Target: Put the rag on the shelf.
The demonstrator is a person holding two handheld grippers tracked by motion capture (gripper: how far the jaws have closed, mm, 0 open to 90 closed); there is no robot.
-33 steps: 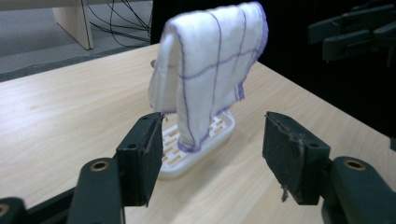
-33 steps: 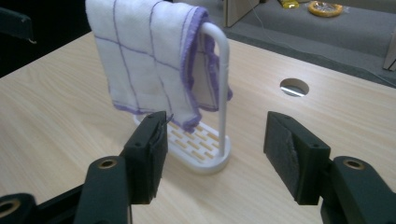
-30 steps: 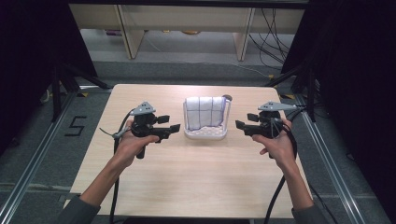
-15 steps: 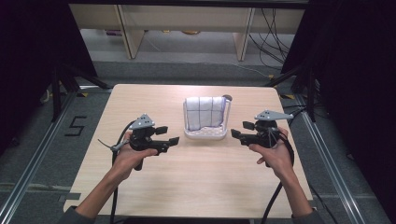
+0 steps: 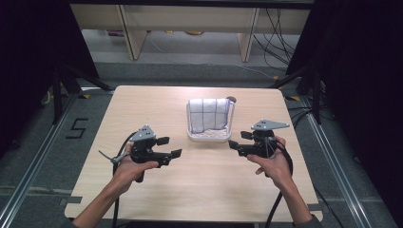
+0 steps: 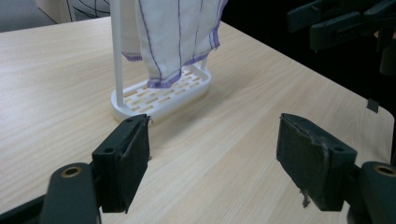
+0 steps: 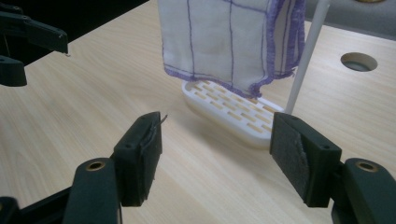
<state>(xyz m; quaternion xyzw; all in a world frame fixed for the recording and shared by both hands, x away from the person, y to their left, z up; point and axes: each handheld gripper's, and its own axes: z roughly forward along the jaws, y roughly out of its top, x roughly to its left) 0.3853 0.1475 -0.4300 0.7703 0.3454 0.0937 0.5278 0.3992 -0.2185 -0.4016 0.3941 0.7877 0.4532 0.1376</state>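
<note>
A pale wooden table (image 5: 199, 190) fills the middle of the high view, with 2 hand-held black grippers over its near half. The left gripper (image 5: 172, 147) sits at the left, held in the person's left hand (image 5: 130, 166), jaws pointing toward the centre. The right gripper (image 5: 236, 141) sits at the right in the right hand (image 5: 271, 164), jaws pointing back toward the left one. Between and just beyond them stands a small white plastic rack with a slotted base (image 5: 207, 137), and a white cloth with thin purple grid lines (image 5: 207, 115) hangs over its top rail, its lower edge just above the slotted base. Both grippers are near the rack but apart from it, touching neither it nor the cloth. In each gripper view the 2 black jaws stand wide apart with only bare tabletop between them; both pairs have just been opening. A round hole (image 7: 358, 61) shows in the table beyond the rack
</note>
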